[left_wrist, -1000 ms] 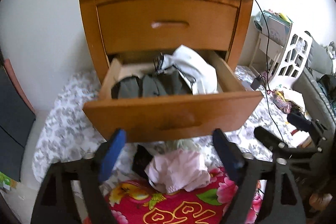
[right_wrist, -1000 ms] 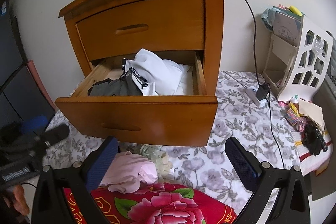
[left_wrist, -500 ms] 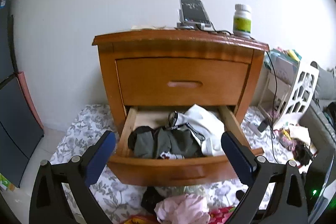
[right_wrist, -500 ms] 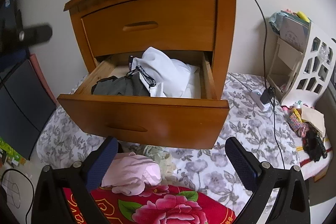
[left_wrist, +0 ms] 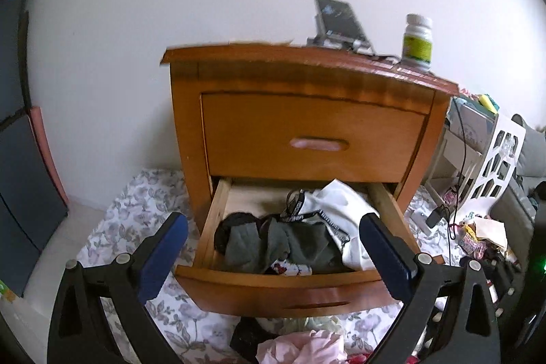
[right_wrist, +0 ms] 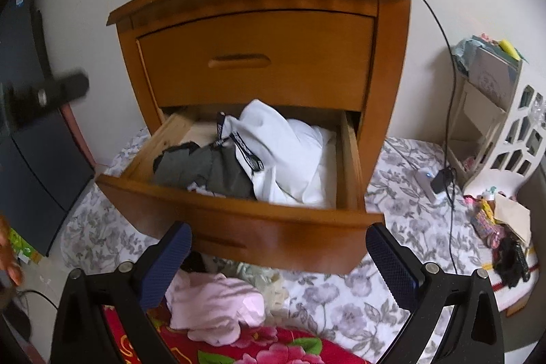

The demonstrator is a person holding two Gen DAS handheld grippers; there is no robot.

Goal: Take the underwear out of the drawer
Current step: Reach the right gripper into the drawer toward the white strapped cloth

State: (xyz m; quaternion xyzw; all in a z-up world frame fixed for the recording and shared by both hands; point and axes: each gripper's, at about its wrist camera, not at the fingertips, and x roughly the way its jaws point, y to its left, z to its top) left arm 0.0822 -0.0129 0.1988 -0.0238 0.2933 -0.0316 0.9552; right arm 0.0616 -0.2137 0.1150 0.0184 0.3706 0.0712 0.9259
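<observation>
Left wrist: left gripper (left_wrist: 273, 248) spread wide, empty; underwear (left_wrist: 279, 244) at 12 o'clock in drawer (left_wrist: 273, 289). Right gripper (right_wrist: 278, 265) also apart, empty.

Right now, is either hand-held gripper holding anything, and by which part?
Nothing is held. The left hand-held gripper and right hand-held gripper are both open and empty; the clothes lie untouched in the drawer.

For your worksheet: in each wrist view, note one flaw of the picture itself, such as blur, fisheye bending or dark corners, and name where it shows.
Left wrist view: the phone on the nightstand is smeared by motion blur, and the corners go black. Right wrist view: the fisheye bows the nightstand's straight edges, and the dark bar at the left edge is badly blurred; lighting is soft and even, without glare.
</observation>
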